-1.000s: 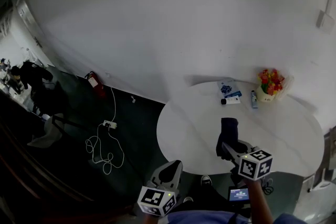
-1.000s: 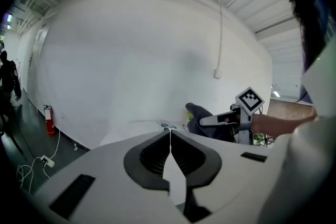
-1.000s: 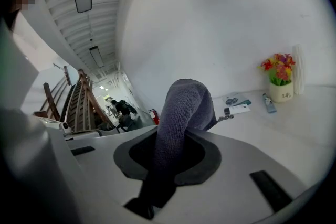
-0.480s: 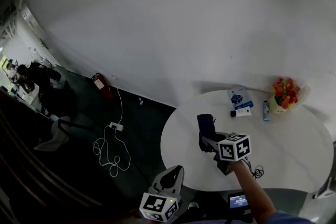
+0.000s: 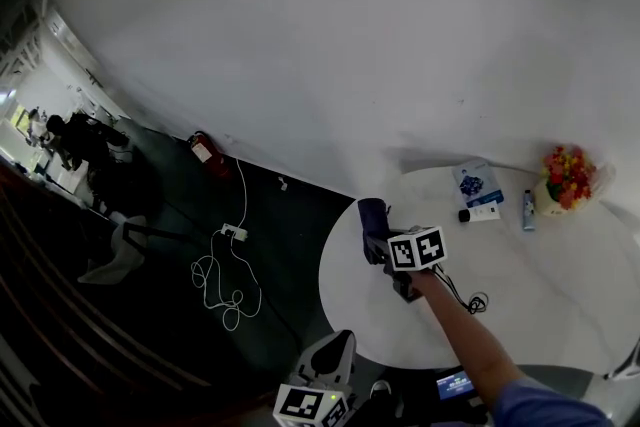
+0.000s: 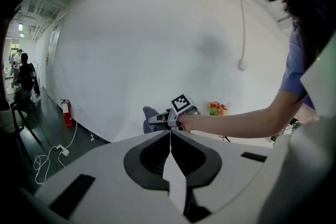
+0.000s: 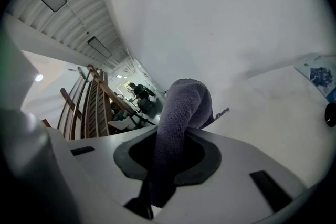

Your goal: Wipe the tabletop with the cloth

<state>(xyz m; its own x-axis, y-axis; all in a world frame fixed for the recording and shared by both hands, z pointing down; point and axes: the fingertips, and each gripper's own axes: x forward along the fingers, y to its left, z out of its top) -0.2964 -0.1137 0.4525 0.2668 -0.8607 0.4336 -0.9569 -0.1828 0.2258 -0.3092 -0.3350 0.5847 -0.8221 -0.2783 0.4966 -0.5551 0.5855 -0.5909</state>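
A dark purple-grey cloth (image 5: 373,218) rests on the left part of the round white table (image 5: 560,265), close to its left edge. My right gripper (image 5: 382,240) is shut on the cloth (image 7: 178,123), which bulges out past the jaws in the right gripper view. The left gripper view shows the same cloth (image 6: 150,118) ahead of the right gripper (image 6: 157,119). My left gripper (image 5: 335,358) hangs low at the bottom of the head view, off the table, its jaws shut with nothing between them (image 6: 170,136).
At the table's far side lie a blue-printed leaflet (image 5: 476,183), a small black-and-white item (image 5: 481,213), a slim bottle (image 5: 528,210) and a pot of flowers (image 5: 565,179). A black cable (image 5: 462,298) trails on the table. On the dark floor lie a red extinguisher (image 5: 205,149) and a white cord (image 5: 225,270).
My right gripper has dragged the cloth leftward across the table, from the near middle to the left edge. The head view has swung left. The left gripper stays low.
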